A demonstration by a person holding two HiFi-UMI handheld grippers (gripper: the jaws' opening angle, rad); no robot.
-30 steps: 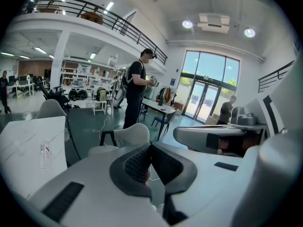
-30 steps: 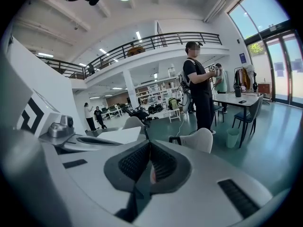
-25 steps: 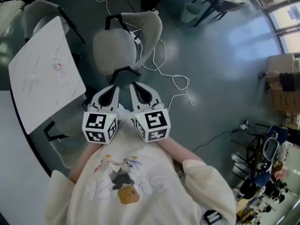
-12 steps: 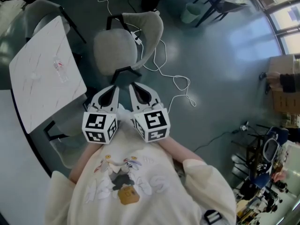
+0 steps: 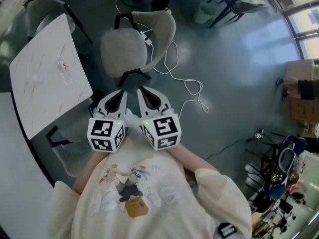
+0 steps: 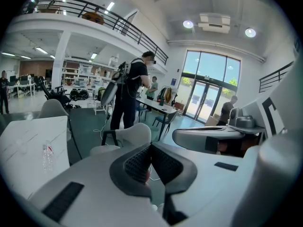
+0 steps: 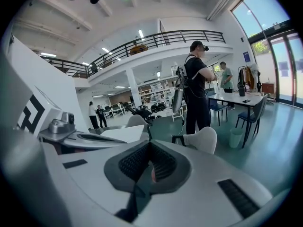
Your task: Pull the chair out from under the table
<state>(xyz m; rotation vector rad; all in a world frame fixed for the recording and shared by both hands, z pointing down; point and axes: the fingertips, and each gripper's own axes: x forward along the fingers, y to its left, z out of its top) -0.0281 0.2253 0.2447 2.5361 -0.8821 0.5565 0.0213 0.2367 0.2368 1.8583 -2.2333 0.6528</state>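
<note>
Teal floor (image 5: pixel 239 73), bottle (image 5: pixel 64 71) on table (image 5: pixel 40 101), bin (image 5: pixel 202 12), chair (image 5: pixel 122 51)

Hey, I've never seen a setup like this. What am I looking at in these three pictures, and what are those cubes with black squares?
No robot here: a person holds a two-jawed tool in each hand, the left hand-held gripper and the right hand-held gripper. The patterned cubes are parts of them. One picture comes from a camera on the person's head, looking steeply down. The other two come from cameras riding on the tools, looking along their jaws. Both pairs of jaws are shut, holding nothing. Ahead stands a grey chair, clear of the white table at the left, where a clear plastic bottle lies.
</note>
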